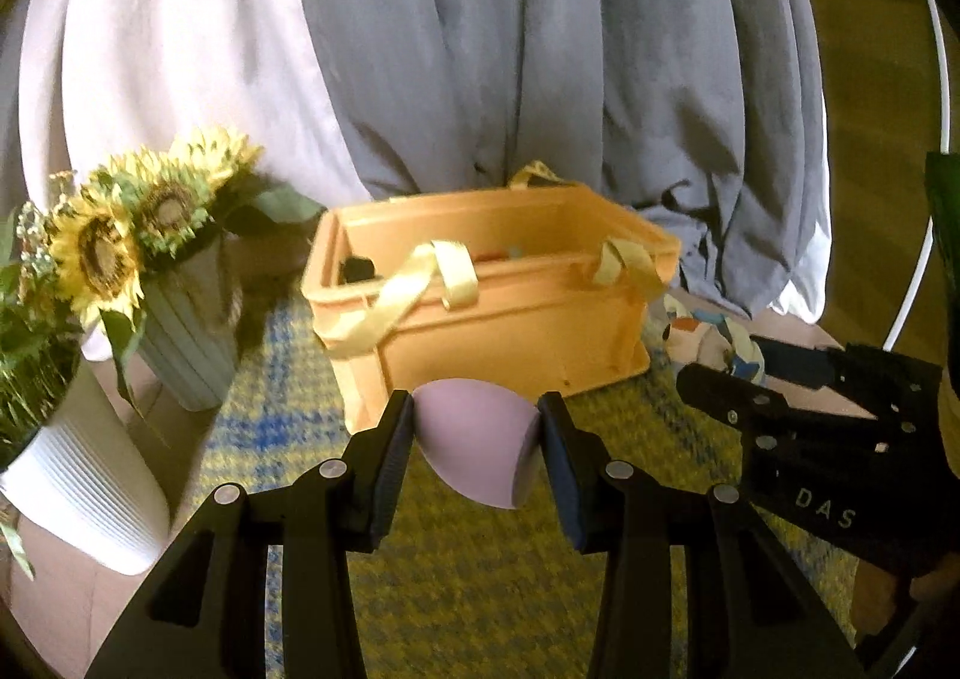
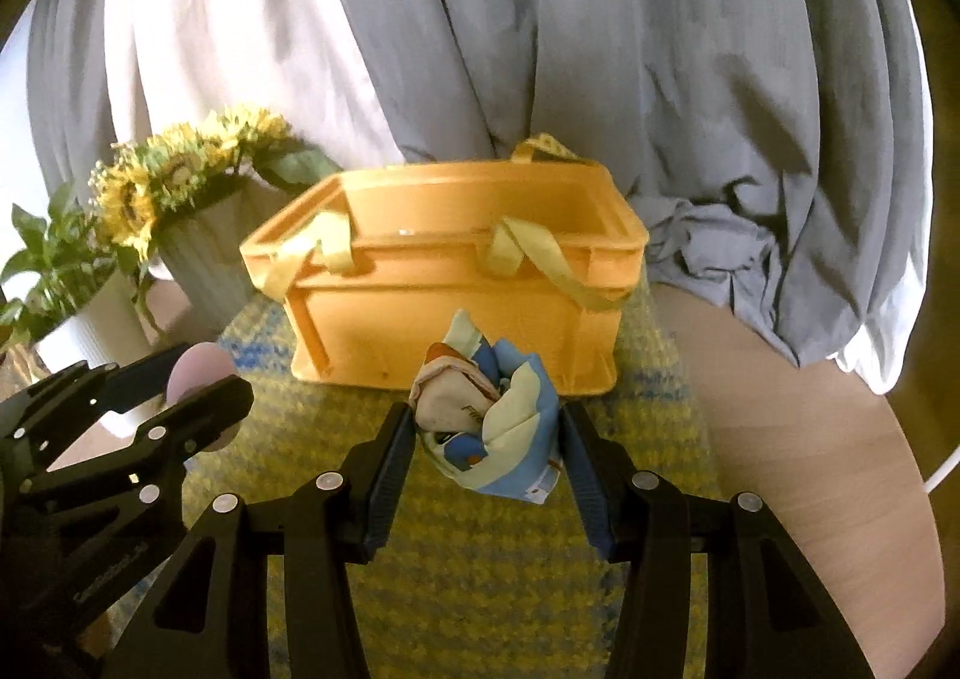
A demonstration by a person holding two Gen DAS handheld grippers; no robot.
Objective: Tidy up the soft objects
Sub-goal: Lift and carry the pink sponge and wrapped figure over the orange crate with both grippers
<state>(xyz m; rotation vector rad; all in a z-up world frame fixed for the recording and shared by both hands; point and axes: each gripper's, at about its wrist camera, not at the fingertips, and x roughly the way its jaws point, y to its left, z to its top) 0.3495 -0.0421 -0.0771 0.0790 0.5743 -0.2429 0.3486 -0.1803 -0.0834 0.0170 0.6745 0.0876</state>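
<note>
My left gripper (image 1: 479, 442) is shut on a lilac egg-shaped sponge (image 1: 474, 442), held above the mat just in front of the orange crate (image 1: 498, 319). My right gripper (image 2: 487, 439) is shut on a crumpled blue, white and cream cloth (image 2: 492, 427), also held in front of the crate (image 2: 444, 313). The crate has pale yellow strap handles (image 1: 414, 289) and some dark items lie inside at its left end. In the right wrist view the left gripper (image 2: 198, 400) with the sponge (image 2: 201, 367) shows at the left. The right gripper (image 1: 738, 373) shows at the right of the left wrist view.
A yellow and blue checked mat (image 2: 492, 559) covers a light wooden table (image 2: 810, 439). Sunflowers in a ribbed grey-green vase (image 1: 186, 343) and a white ribbed pot (image 1: 84, 487) with greenery stand left of the crate. Grey and white curtains (image 2: 600, 49) hang behind.
</note>
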